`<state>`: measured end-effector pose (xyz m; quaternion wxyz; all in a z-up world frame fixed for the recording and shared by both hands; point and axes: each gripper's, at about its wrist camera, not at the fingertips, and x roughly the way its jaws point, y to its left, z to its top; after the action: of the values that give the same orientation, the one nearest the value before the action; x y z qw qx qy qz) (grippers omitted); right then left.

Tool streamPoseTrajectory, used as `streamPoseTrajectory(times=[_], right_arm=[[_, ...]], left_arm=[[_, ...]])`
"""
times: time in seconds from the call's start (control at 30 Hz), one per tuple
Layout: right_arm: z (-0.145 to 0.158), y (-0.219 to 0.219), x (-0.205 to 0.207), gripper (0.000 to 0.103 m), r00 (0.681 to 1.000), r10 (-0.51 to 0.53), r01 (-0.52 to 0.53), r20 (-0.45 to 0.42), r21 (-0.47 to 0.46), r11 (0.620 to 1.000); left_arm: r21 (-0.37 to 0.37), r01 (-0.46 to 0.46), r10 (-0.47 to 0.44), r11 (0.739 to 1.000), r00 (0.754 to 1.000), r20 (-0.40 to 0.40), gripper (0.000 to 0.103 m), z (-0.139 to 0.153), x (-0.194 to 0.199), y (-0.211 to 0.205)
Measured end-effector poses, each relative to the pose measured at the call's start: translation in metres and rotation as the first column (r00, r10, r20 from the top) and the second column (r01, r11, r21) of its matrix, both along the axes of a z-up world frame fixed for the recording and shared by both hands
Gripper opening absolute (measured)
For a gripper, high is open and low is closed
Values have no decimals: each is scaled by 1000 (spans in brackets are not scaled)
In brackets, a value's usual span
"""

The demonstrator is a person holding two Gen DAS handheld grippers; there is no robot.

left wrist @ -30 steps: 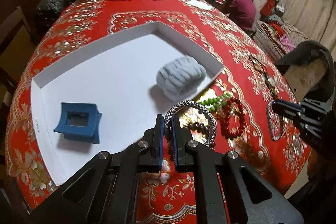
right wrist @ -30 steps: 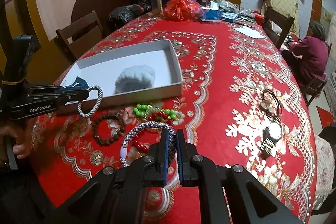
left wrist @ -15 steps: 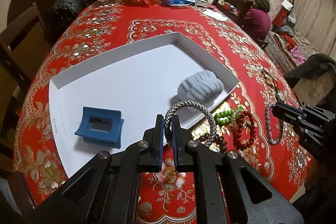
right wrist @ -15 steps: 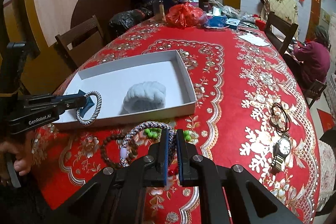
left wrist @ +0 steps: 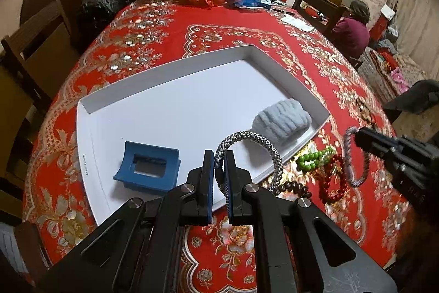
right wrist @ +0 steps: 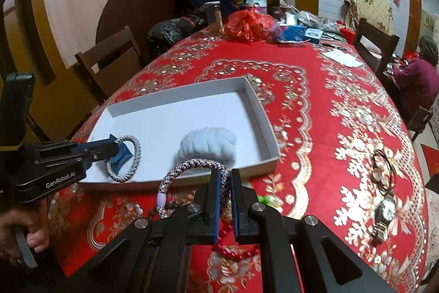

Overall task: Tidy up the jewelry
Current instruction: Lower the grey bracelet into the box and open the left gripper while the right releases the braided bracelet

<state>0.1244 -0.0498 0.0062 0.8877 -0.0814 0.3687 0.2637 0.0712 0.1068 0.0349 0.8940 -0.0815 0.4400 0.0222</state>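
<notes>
Left wrist: braided grey cord bracelet (left wrist: 251, 147)

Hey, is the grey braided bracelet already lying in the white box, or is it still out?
Out: the grey braided bracelet hangs above the white cardboard box, pinched in the left gripper, not resting on the box floor.

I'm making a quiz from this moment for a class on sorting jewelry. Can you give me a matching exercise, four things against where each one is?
Things:
1. grey bracelet
2. purple bracelet
3. hair clip
4. watch

Places:
A. lying in the white box
B. on the cloth, right of the box
C. in the left claw
D. in the right claw

Pairs: 1-C, 2-D, 3-A, 4-B
</notes>
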Motion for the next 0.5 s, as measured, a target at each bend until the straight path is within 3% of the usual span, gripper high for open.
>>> streamPoseTrajectory(times=[0.13,0.5], right_arm=[[-2,16,5,6,999,31,-31,-11,15,999],[-20,76,14,6,979,184,-174,-86,116,978]], left_arm=[[63,-10,10,998,1000,1,6,10,16,9],[17,-119,120,993,992,-32,6,-8,35,48]])
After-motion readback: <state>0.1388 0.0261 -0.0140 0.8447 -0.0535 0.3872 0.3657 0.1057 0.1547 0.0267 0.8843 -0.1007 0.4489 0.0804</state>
